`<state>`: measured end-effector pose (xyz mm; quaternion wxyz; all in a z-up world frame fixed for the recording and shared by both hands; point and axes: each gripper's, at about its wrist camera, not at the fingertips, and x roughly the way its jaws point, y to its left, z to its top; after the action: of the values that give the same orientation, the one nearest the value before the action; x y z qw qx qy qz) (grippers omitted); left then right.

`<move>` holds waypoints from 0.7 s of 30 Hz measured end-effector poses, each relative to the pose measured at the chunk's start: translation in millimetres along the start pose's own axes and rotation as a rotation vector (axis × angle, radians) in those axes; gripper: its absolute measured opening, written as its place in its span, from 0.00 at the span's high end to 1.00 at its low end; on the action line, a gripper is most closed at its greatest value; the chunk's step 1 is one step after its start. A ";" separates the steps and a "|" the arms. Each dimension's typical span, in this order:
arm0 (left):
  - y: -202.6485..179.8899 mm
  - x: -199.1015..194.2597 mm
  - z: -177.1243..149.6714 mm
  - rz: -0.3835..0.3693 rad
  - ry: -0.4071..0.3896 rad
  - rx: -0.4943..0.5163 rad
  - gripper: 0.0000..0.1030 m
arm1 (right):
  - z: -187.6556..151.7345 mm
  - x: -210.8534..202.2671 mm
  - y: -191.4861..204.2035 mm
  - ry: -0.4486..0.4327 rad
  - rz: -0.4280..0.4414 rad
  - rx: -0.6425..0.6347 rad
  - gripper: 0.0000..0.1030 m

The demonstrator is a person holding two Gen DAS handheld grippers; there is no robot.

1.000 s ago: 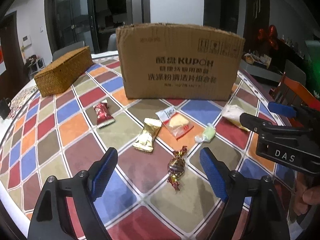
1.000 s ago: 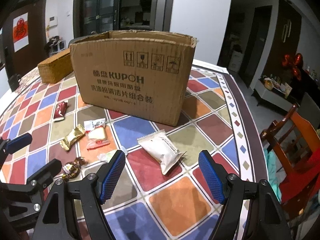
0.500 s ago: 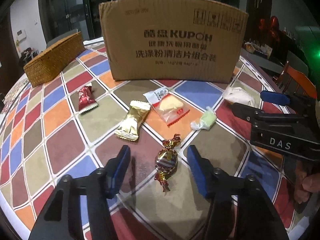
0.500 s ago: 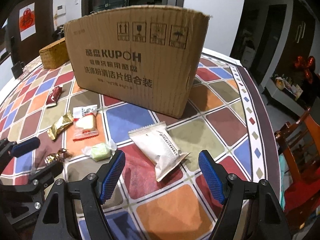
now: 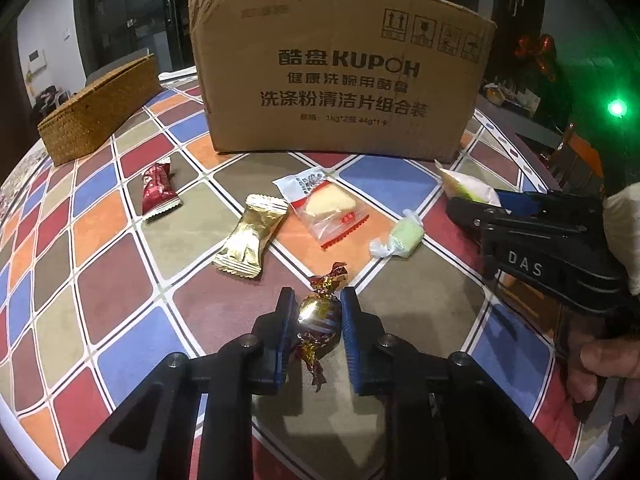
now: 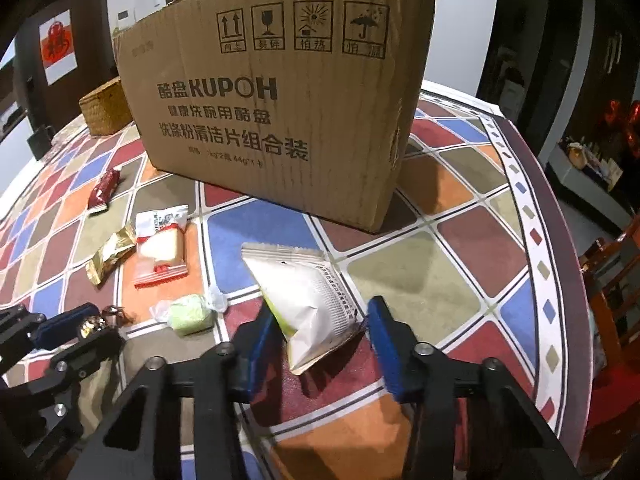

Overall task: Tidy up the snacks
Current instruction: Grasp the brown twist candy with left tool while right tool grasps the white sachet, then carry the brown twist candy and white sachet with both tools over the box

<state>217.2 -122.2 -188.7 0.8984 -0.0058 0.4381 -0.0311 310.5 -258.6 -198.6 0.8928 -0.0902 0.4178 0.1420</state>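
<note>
My left gripper (image 5: 316, 312) is shut on a foil-wrapped round candy (image 5: 319, 317) on the checkered tablecloth. My right gripper (image 6: 320, 320) is part closed around a white snack pouch (image 6: 308, 296); its left finger touches the pouch and a gap shows at the right finger. Loose on the cloth lie a gold bar wrapper (image 5: 252, 240), a clear cake packet (image 5: 326, 208), a green wrapped sweet (image 5: 402, 236) and a red packet (image 5: 158, 192). A large open cardboard box (image 5: 340, 80) stands behind them.
A woven basket (image 5: 96, 108) sits at the back left. The table's rounded edge (image 6: 560, 240) runs along the right, with a wooden chair (image 6: 616, 280) beyond it. The right gripper's body (image 5: 552, 256) fills the right side of the left wrist view.
My left gripper has moved down and forward and closed on the foil candy. My right gripper has moved onto the white pouch and its jaws have narrowed around it.
</note>
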 end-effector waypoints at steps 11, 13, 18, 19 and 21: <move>13.3 -18.9 8.8 0.011 -0.058 -0.016 0.77 | 0.8 -29.2 5.7 -0.048 -0.006 0.051 0.66; 15.4 -23.8 9.5 0.010 -0.067 -0.017 0.77 | 0.8 -35.9 7.1 -0.056 -0.005 0.062 0.66; 20.5 -34.9 11.7 0.007 -0.094 -0.022 0.77 | -0.5 -51.4 13.5 -0.072 -0.013 0.076 0.66; 22.2 -37.5 12.3 0.006 -0.100 -0.025 0.77 | -1.1 -54.9 15.1 -0.075 -0.016 0.078 0.66; 24.3 -41.2 12.9 0.004 -0.109 -0.030 0.77 | -1.6 -60.5 17.3 -0.080 -0.021 0.085 0.66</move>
<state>203.2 -95.7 -149.3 0.9207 -0.0199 0.3891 -0.0225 266.7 -253.5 -153.6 0.9133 -0.0508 0.3863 0.1183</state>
